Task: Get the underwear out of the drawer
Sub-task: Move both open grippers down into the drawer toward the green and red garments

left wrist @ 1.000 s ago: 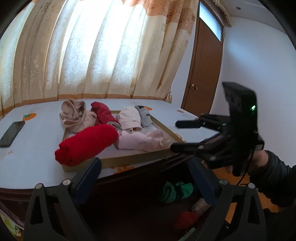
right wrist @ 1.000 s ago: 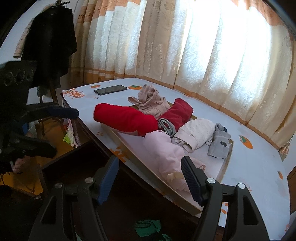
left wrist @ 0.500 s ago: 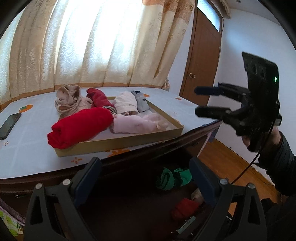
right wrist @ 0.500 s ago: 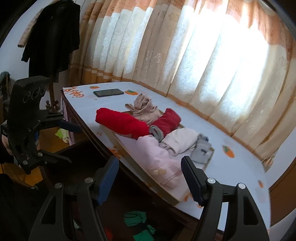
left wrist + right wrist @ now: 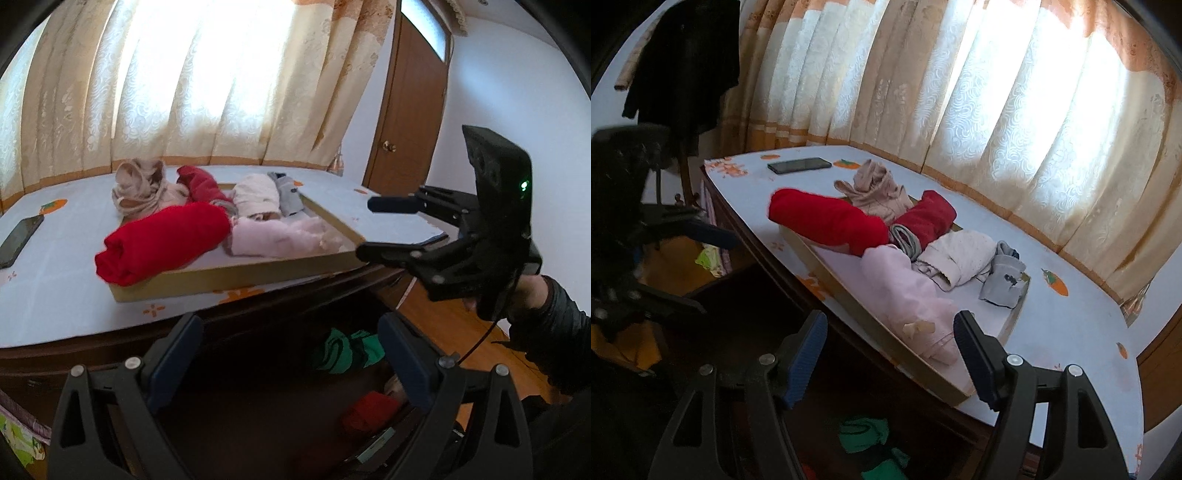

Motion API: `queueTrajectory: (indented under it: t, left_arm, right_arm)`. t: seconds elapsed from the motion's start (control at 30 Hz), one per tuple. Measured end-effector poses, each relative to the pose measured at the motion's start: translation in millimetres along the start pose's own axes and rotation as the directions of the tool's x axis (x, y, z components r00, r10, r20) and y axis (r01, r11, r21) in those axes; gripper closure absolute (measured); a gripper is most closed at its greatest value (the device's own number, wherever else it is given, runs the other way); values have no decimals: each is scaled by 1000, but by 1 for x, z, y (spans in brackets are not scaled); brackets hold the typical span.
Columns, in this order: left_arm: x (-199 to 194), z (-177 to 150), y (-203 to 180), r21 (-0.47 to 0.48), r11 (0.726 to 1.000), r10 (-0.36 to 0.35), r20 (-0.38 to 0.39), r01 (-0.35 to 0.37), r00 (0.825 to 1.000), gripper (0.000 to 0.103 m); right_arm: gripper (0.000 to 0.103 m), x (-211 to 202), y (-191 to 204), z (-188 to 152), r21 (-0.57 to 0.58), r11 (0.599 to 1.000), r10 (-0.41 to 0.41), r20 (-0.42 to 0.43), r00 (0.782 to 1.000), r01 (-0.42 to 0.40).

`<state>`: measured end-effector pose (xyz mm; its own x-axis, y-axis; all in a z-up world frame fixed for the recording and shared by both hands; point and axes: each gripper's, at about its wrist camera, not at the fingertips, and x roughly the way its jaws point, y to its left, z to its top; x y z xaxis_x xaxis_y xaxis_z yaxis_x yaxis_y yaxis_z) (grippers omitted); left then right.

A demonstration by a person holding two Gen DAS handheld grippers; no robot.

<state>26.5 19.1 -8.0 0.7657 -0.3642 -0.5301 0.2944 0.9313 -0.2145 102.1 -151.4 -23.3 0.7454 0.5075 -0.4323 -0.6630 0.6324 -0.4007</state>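
Since half a second ago, my right claw [image 5: 369,229] has dropped back down in the left wrist view, from beside the brown wooden door [image 5: 410,92] to level with the near corner of the shallow tan cardboard tray [image 5: 236,275]. My left claw [image 5: 291,354] hangs with its blue-padded fingers [image 5: 177,354] spread wide and nothing between them. My right claw is likewise well open and holds nothing; in its own view the pads [image 5: 807,358] frame the tray's near end.

Below the counter [image 5: 55,295] edge, the dark open drawer [image 5: 258,387] holds crumpled green underwear [image 5: 345,349] and a red piece [image 5: 369,410] nearer to me. Neither claw touches them.

On the tray lie a rolled bright red garment [image 5: 162,243], a pale pink one [image 5: 280,238], a dark red one [image 5: 197,182], a cream one [image 5: 256,194], a small grey one [image 5: 290,192], and a beige tangle [image 5: 142,184] at the far corner. A black phone [image 5: 18,240] lies on the counter, well apart from the tray.
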Motion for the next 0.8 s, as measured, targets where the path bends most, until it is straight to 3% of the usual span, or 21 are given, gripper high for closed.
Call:
queueTrajectory:
  t: [0.17,0.3,0.5,0.8]
  left_arm:
    - [15,-13,2,-14,1000,5,-46,-6,999,6]
    - [21,-17,2,-34,999,-1,-62,-1,998,6]
    - [18,-20,7,-70,998,4,-47,-7,999,6]
    - [15,-31,20,-115,993,17,-55,-23,998,6]
  right_arm:
    - [30,21,-9,-3,56,997,-60,38,997,58]
    - [30,30,-9,20,67,994,-90,98,991,84]
    - [29,41,-2,63,57,990,-135,229,964,125]
    - [29,72,6,108,105,992,-91,282,955,64]
